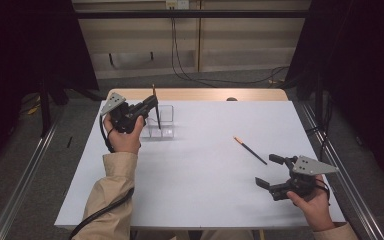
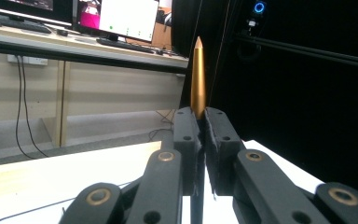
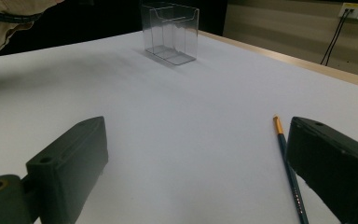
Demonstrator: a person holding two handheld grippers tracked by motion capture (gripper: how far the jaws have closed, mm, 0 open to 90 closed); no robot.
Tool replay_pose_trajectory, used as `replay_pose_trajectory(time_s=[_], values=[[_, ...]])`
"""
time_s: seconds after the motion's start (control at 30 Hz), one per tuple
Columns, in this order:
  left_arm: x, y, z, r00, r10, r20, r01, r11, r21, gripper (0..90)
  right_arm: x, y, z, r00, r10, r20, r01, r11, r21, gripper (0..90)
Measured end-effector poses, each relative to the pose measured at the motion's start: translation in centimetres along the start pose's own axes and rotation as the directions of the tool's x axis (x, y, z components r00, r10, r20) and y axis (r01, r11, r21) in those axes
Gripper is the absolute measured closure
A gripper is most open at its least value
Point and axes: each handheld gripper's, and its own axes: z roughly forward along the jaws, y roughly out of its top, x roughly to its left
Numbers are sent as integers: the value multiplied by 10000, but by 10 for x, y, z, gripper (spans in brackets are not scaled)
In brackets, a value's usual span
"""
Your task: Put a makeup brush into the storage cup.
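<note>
**Left gripper clamps pencil upright at clear holder; right gripper stands open beside second pencil**

The left gripper (image 1: 147, 107) is closed on a pencil (image 1: 156, 111), its jaws pressed against the shaft. The pencil stands nearly upright, gold end up, with its lower end at the clear plastic holder (image 1: 166, 121) at the far left of the white counter (image 1: 200, 190). In the left gripper view the gold end (image 2: 197, 79) rises above the clamped jaws.

The right gripper (image 1: 271, 172) sits low over the near right part of the counter, jaws spread wide, holding nothing. A second pencil (image 1: 250, 150) lies flat on the counter just beyond it; in the right gripper view this pencil (image 3: 289, 168) lies just beside the right-hand jaw.
</note>
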Motion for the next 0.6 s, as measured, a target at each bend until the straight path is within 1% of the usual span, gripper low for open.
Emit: replay_pose_trajectory(time_s=[0.07,0.13,0.17,0.2,0.37,0.6], values=[[0,0,1,10000,10,-32,-10,10000,10,841,0,0,0,10000,0,-16,0,10000,-12,52],[-1,1,4,9999,-153,-45,152,9998,-158,841,0,0,0,10000,-4,-24,4,10000,-4,52],[0,1,4,10000,-27,-29,26,10000,-75,840,0,0,0,10000,2,-32,-2,10000,-3,52],[0,2,6,10000,-15,-5,15,10000,-76,841,0,0,0,10000,-3,-16,3,10000,-15,52],[0,3,9,10000,-28,3,28,10000,-59,840,0,0,0,10000,-4,-7,4,10000,-1,51],[3,0,16,9999,-91,-131,91,10000,-7,840,-1,0,-1,10000,8,-42,-9,10000,-31,50]])
